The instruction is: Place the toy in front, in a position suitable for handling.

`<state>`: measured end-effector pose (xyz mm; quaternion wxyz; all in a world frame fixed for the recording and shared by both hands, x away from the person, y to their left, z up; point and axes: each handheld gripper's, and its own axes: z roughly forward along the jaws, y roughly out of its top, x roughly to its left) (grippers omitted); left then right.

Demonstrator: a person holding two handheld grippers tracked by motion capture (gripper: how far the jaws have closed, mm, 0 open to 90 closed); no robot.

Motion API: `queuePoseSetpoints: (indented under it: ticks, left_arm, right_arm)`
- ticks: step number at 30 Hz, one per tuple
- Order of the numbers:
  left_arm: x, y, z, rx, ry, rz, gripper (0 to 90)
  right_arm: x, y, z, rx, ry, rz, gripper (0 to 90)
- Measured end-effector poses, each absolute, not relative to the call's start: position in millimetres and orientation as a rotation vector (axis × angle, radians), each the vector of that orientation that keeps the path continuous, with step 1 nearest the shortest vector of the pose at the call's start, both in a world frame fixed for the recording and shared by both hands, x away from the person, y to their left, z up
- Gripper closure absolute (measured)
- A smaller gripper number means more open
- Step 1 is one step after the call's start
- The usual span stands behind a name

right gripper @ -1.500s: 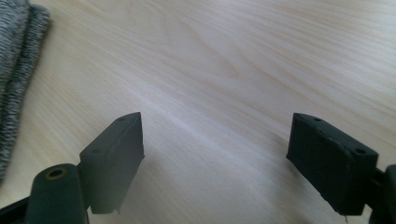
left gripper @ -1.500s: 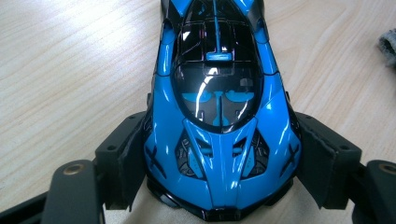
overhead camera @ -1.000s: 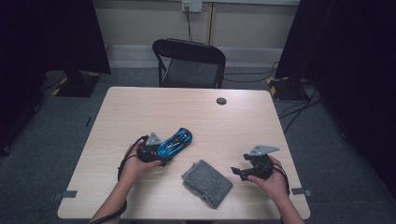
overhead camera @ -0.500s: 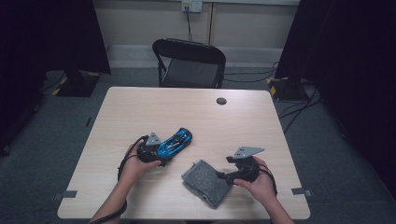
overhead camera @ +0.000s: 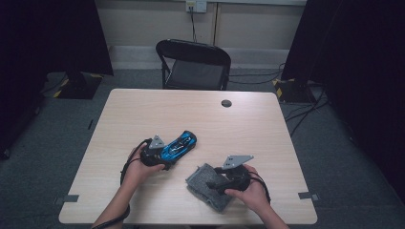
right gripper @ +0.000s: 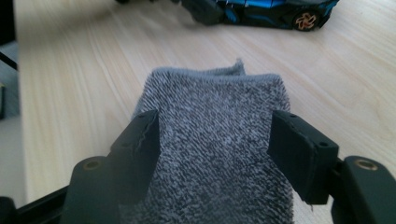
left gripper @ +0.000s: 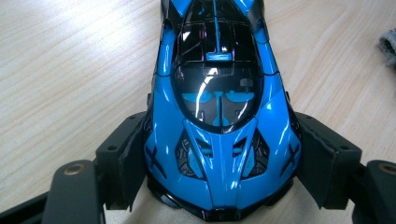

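Blue toy car in the left tool's pinch points lengthwise away from it, toward the chair; right tool, closing, straddles the grey cloth.

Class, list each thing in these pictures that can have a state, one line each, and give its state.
toy car: upright on the table, clamped at one end
left gripper: shut on the toy car
grey cloth: folded, flat on the table
right gripper: open over the grey cloth, jaws just closing
folding chair: unfolded, nobody in it
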<state>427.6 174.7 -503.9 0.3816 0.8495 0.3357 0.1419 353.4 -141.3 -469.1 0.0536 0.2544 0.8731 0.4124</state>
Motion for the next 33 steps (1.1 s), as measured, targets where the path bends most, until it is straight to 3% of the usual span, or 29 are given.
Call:
queuePoseSetpoints:
  ticks: [21,33]
  left_arm:
    - [428,175,-504,2.166,0.857,0.361,25.4]
    - [428,175,-504,2.165,0.857,0.359,25.4]
  right_arm:
    - [348,-126,-488,0.783,2.676,1.17,34.0]
    - [346,-122,-491,0.738,2.656,1.127,46.7]
